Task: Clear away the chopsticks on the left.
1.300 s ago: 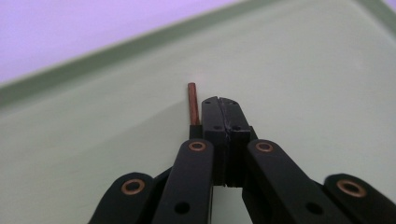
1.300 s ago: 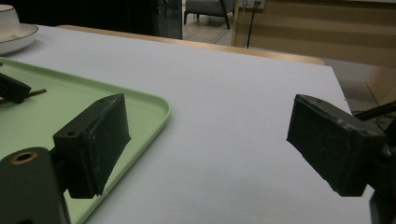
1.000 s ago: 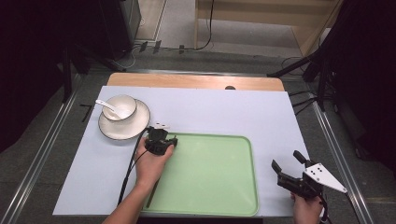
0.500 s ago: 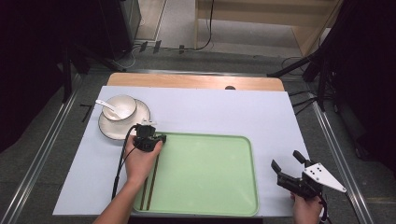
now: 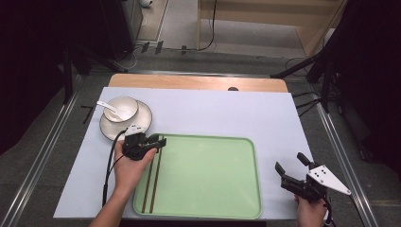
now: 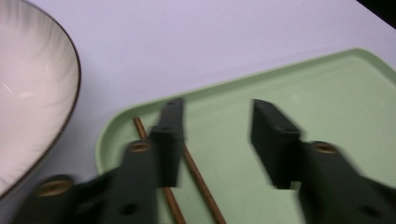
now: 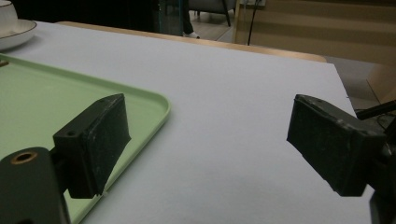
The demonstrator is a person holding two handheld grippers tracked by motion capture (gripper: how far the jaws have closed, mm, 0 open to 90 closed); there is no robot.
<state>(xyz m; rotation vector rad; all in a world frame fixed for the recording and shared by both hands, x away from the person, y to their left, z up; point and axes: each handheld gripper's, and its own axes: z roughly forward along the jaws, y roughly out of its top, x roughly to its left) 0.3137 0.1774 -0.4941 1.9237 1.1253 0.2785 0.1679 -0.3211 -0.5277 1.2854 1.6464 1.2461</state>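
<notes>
In the high view, the left gripper (image 5: 152, 140) hovers over the far left corner of the green tray (image 5: 208, 189); its jaws have just been opening and nothing is between them. The 2 chopsticks (image 5: 152, 177) lie side by side along the tray's left edge. The bowl (image 5: 121, 109) (with a spoon (image 5: 109, 108) inside) sits on a plate (image 5: 142, 122) just beyond.

In the left gripper view, the jaws stand partly apart above the chopsticks (image 6: 196, 175), not touching them.

In the right gripper view, the right gripper (image 7: 210, 144) is wide open and empty, over the white table cover (image 7: 224, 88) beside the tray (image 7: 42, 98).

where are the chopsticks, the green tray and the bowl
chopsticks (image 5: 152, 182), high view, middle of the pair's shafts
green tray (image 5: 208, 175), high view, bare floor of the tray
bowl (image 5: 124, 107), high view, inner wall beside the spoon
</notes>
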